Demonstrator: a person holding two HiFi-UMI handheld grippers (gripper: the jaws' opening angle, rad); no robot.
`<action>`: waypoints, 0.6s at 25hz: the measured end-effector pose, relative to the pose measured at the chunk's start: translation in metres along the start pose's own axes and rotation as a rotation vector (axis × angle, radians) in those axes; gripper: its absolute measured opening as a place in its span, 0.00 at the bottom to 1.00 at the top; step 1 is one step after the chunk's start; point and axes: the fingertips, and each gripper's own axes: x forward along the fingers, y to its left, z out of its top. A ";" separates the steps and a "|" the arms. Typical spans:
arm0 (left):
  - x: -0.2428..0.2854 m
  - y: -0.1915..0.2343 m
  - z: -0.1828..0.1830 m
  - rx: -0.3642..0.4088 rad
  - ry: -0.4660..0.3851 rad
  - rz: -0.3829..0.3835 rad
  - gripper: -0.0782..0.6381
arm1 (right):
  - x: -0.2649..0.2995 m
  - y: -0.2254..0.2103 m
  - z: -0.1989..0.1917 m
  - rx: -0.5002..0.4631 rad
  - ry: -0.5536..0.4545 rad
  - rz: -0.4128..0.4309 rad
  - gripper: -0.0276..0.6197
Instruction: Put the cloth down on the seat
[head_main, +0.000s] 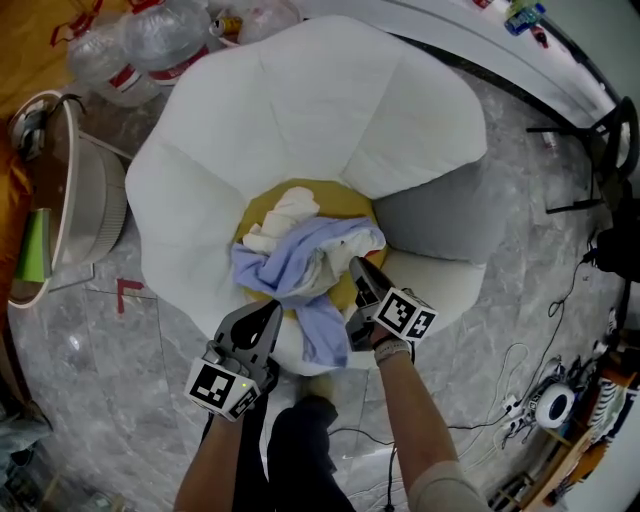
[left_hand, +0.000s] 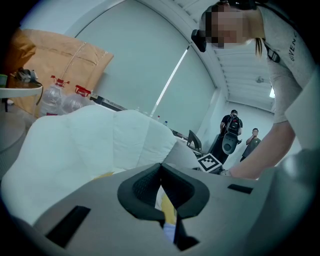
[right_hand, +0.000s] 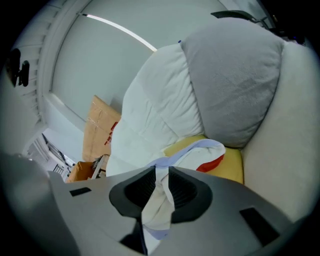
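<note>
Right gripper first: its jaws are clamped on a fold of the cloth, white and lavender fabric squeezed between the pads and trailing back toward the camera. The left gripper has its jaws drawn together at the tips, right at the cloth's near edge; whether it nips a hem there I can't tell. The cloth itself sits bunched over the front of the yellow seat, with a lavender tail drooping over the front lip between the two grippers and a cream bundle touching it behind. Around that, the white petal chair and a grey cushion to the right. To do this well, I'd say carry the pinched fold inward over the yellow, sink it until the fabric's weight rests there, and only then let go. That hanging tail looks like the risk, likely to drag the lot off the edge, so bring it up onto the seat too
</note>
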 end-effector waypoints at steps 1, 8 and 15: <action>-0.003 -0.001 0.003 0.001 -0.001 0.002 0.13 | -0.003 0.007 -0.001 -0.020 0.002 0.017 0.17; -0.021 -0.015 0.031 0.002 -0.022 0.016 0.13 | -0.022 0.063 0.007 -0.081 -0.006 0.127 0.11; -0.044 -0.030 0.063 0.007 -0.043 0.036 0.13 | -0.046 0.119 0.010 -0.142 0.007 0.201 0.08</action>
